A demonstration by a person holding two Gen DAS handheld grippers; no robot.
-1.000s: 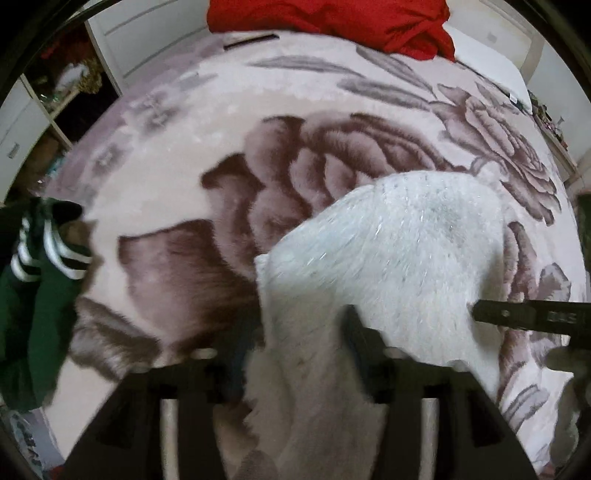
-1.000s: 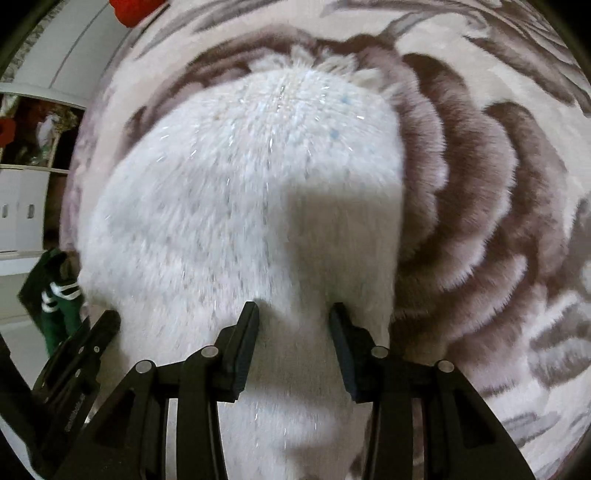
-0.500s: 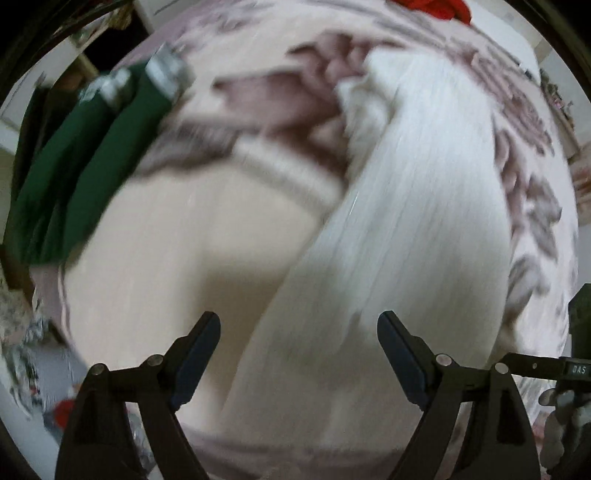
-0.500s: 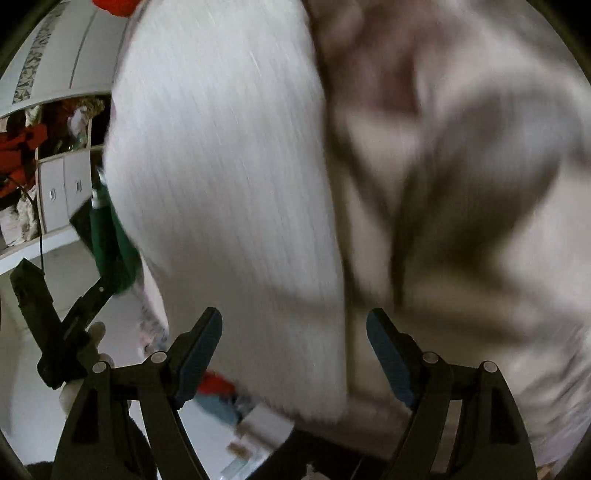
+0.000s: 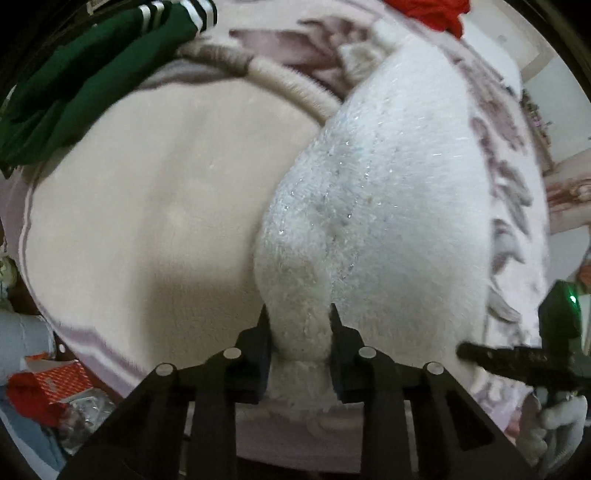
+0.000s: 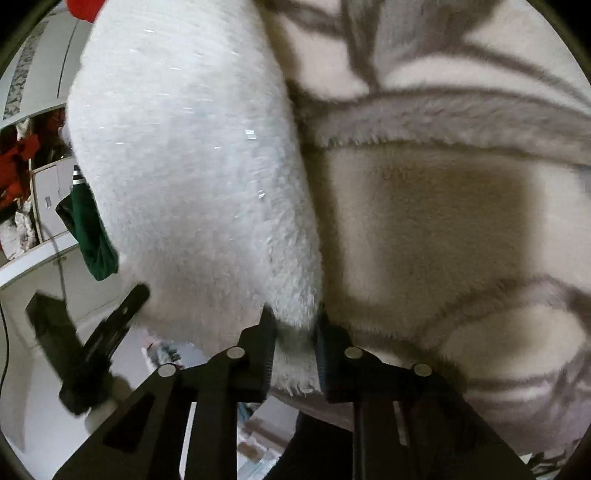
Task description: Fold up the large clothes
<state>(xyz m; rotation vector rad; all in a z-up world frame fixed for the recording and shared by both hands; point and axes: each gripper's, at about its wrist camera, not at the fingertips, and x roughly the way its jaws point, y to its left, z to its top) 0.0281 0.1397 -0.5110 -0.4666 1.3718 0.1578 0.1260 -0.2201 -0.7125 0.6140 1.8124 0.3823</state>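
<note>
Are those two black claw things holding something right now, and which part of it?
Yes. Each hand-held gripper, left and right, pinches the near edge of the fluffy white garment.

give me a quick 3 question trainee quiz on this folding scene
1. True or false: both tools grip the white fluffy garment.
2. Which garment lies at the blanket's far left in the left wrist view? A) green striped B) blue C) black
3. Fill in: the cloth at the top of the left view is ____.

Key: 1 true: left tool and right tool each pinch an edge. 2 A, green striped garment. 3 red, the red cloth.
</note>
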